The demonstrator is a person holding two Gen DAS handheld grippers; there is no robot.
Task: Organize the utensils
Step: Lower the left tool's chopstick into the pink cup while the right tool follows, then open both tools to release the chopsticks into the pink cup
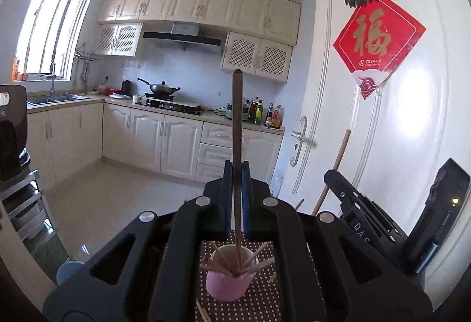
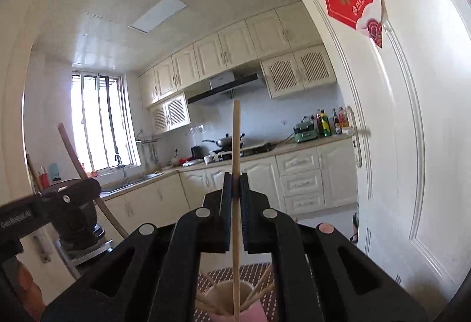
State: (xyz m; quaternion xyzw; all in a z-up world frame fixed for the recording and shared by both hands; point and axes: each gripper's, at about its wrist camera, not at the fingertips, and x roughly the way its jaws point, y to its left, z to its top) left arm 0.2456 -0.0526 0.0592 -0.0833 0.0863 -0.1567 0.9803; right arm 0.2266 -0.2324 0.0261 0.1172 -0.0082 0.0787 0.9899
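Observation:
My left gripper [image 1: 236,170] is shut on a dark brown chopstick [image 1: 237,122] held upright, its lower end reaching down to the pink cup [image 1: 228,283] below. That cup holds several light wooden chopsticks and stands on a dotted brown mat [image 1: 259,298]. My right gripper [image 2: 235,179] is shut on a light wooden chopstick [image 2: 236,151], also upright, with its lower end in the pink cup [image 2: 253,313]. The right gripper [image 1: 368,219] shows at the right of the left wrist view with its light chopstick [image 1: 335,166]. The left gripper [image 2: 59,201] and dark chopstick [image 2: 76,166] show at the left of the right wrist view.
A white door [image 1: 397,116] with a red paper sign [image 1: 378,42] stands close on the right. Beyond lies a kitchen with cream cabinets [image 1: 164,136], a stove with a wok [image 1: 163,89] and a sink [image 1: 56,99]. A dark appliance on a metal rack [image 1: 14,130] sits at left.

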